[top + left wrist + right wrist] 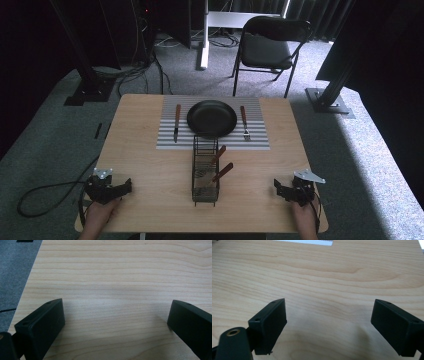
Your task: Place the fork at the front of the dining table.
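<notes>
Claws: L claw (128,186) & R claw (276,188) both gaping, empty, resting at near bench (150,210) corners. Wire basket (205,192) betw. them, bench centre: holds 2 wood-handled utensils (221,171), leaning. Black plate (212,118) on striped mat (260,140): nothing on it.

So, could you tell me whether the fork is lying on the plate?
No, the fork lies on the striped mat right of the black plate.
</notes>
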Tool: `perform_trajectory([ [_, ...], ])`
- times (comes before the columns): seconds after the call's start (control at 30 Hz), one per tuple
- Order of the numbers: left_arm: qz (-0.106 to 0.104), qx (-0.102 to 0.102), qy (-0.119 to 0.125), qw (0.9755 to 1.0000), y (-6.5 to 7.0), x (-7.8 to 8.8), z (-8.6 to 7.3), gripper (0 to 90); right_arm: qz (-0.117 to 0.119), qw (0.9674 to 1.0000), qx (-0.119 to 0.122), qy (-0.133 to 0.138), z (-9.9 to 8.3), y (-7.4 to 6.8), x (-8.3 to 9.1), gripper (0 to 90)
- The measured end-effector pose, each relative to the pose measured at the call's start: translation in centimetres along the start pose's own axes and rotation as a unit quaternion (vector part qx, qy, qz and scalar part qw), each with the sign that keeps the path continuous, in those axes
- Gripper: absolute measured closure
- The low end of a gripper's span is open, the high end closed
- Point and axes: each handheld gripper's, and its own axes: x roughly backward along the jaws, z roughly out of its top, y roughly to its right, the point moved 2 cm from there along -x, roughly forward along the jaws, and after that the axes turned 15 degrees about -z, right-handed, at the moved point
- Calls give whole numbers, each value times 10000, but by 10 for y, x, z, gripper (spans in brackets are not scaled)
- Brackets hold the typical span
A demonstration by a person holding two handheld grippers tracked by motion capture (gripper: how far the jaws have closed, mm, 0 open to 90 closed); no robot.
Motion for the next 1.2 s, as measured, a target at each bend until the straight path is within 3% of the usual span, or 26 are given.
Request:
perform_trajectory([
  [0.17,1,0,1,10000,0,0,0,10,-100,9999,121,1,-10,5,5,125],
  [0.37,1,-2,-1,10000,0,0,0,10,60,9995,313,72,-17,6,12,124],
  [0.5,1,-1,0,10000,0,0,0,10,-153,9986,500,-84,-20,7,12,124],
  [0.6,0,0,0,10000,0,0,0,10,-190,9990,238,-313,-22,13,10,120],
  [0.7,1,-1,1,10000,0,0,0,10,-369,9986,45,-365,-22,16,10,120],
  [1.2,1,0,0,10000,0,0,0,10,-359,9986,52,-375,-18,17,5,112],
])
